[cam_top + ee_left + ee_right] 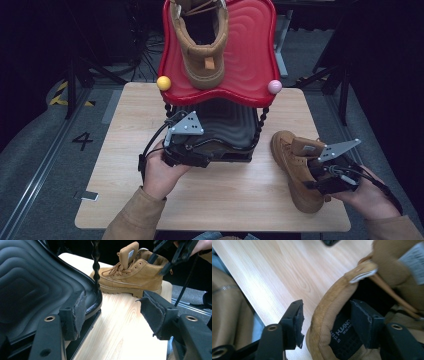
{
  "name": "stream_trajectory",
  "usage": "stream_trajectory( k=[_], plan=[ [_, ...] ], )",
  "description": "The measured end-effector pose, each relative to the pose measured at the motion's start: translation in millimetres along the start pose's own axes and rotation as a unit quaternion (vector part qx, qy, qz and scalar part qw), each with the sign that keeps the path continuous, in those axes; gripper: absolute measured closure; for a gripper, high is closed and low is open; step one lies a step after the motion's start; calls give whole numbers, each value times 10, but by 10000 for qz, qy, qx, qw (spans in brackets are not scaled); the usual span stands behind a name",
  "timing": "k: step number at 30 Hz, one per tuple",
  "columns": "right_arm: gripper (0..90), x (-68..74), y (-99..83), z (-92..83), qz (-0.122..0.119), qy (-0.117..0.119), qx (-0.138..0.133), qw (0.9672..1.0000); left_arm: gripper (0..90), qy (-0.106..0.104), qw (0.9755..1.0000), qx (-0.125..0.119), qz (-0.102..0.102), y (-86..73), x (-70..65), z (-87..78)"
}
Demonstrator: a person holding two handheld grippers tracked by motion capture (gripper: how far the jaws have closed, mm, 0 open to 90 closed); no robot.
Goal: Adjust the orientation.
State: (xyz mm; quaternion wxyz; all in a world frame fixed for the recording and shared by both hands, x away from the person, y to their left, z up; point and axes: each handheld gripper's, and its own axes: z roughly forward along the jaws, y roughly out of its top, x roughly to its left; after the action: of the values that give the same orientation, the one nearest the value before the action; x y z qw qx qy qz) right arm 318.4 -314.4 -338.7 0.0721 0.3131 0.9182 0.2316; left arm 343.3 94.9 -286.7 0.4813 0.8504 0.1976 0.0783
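The tan boot (296, 167) stands on the bench (125, 150), right of the black rack shelf (235, 127). The right gripper (325, 326) has its jaws spread astride the boot's collar, apparently not pressing it. The left gripper (113, 312) rests with jaws spread, one pad seemingly against the black shelf's edge.

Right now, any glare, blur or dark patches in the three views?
High view: sharp on the table, room around it nearly black, red tray glossy with highlights. Left gripper view: boot in focus, black tray shows soft sheen, own pads slightly soft. Right gripper view: strong glare on the wood, boot collar close and soft, boot interior dark.
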Motion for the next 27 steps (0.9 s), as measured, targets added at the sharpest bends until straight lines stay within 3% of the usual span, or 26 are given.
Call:
stream_trajectory(
  k=[4,15,19,22,23,27],
  plan=[
    [402,34,57,141,-122,-59,373,9992,371,17,10000,34,20,-4,2,-2],
    [419,50,108,421,-254,-4,886,9957,371,-16,10000,51,23,-8,8,-6],
    [517,93,82,481,-514,17,1051,9931,374,0,10000,53,16,-14,12,-5],
    [671,112,87,486,-723,-204,1045,9917,374,-16,10000,67,4,-13,9,1],
    [705,108,86,479,-713,-272,1023,9918,374,-11,10000,42,-1,-15,6,4],
    [750,78,78,465,-589,-162,954,9936,374,-11,10000,44,-5,-18,15,2]
  ],
)
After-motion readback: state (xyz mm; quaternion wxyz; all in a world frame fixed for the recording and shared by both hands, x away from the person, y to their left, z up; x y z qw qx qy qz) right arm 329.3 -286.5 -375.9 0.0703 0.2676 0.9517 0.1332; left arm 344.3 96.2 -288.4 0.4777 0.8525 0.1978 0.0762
